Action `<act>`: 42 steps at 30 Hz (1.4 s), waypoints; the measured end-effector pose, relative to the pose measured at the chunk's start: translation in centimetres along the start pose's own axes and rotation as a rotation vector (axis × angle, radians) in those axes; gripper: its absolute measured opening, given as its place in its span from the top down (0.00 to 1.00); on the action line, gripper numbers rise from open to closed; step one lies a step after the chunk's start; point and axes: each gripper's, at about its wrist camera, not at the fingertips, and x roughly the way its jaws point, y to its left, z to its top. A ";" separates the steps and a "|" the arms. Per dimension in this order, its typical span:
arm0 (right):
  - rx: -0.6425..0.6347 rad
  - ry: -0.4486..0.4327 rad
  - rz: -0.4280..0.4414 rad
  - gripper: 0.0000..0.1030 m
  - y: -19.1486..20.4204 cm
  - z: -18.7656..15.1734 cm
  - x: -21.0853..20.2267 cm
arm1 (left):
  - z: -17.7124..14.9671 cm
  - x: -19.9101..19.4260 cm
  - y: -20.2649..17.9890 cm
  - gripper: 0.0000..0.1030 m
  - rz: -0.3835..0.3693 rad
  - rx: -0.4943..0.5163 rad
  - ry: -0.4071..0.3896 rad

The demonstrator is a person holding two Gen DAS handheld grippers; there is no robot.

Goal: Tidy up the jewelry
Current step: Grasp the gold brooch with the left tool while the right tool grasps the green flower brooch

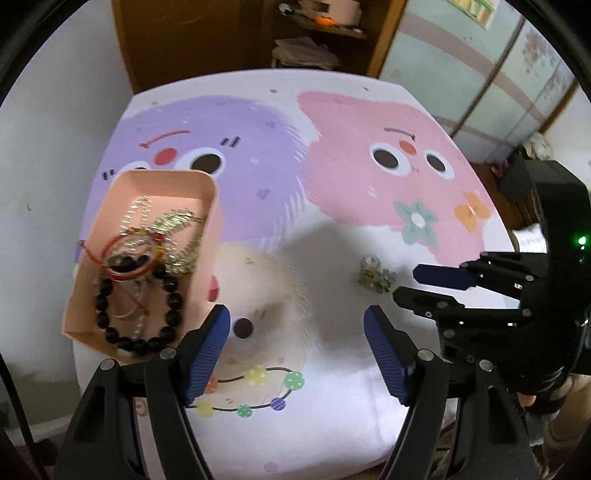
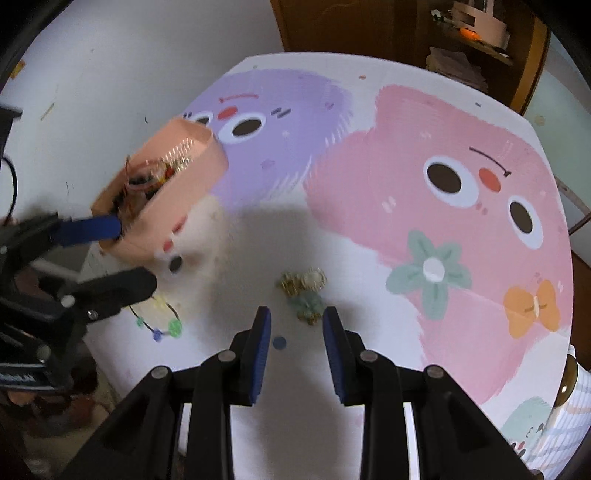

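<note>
A pink tray (image 1: 110,206) stands at the table's left and holds a dark bead bracelet (image 1: 173,302), a red cord bracelet, and gold and silver chains. It also shows in the right wrist view (image 2: 184,184). A small pile of gold and pale-green jewelry (image 1: 376,275) lies on the cloth right of centre. My right gripper (image 2: 297,325) is open, its pads either side of the pile's near end (image 2: 304,291). In the left wrist view it (image 1: 417,282) comes in from the right. My left gripper (image 1: 297,328) is open and empty, just right of the tray.
The table wears a white cloth with purple and pink cartoon faces (image 1: 369,162). A wooden shelf unit (image 1: 314,33) stands behind the table. A white wall (image 1: 55,147) runs along the left. The table's right edge (image 2: 570,258) drops to the floor.
</note>
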 end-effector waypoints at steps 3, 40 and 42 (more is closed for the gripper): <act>-0.022 0.005 -0.022 0.72 -0.4 -0.6 1.1 | -0.4 1.3 -0.6 0.29 -0.015 0.015 0.033; 0.097 -0.095 -0.026 0.81 -5.1 -2.5 1.0 | 3.2 9.3 -4.9 0.36 -0.092 0.116 0.136; 0.101 -0.094 -0.025 0.81 -4.9 -2.7 1.0 | 3.3 9.2 -5.1 0.45 -0.084 0.132 0.132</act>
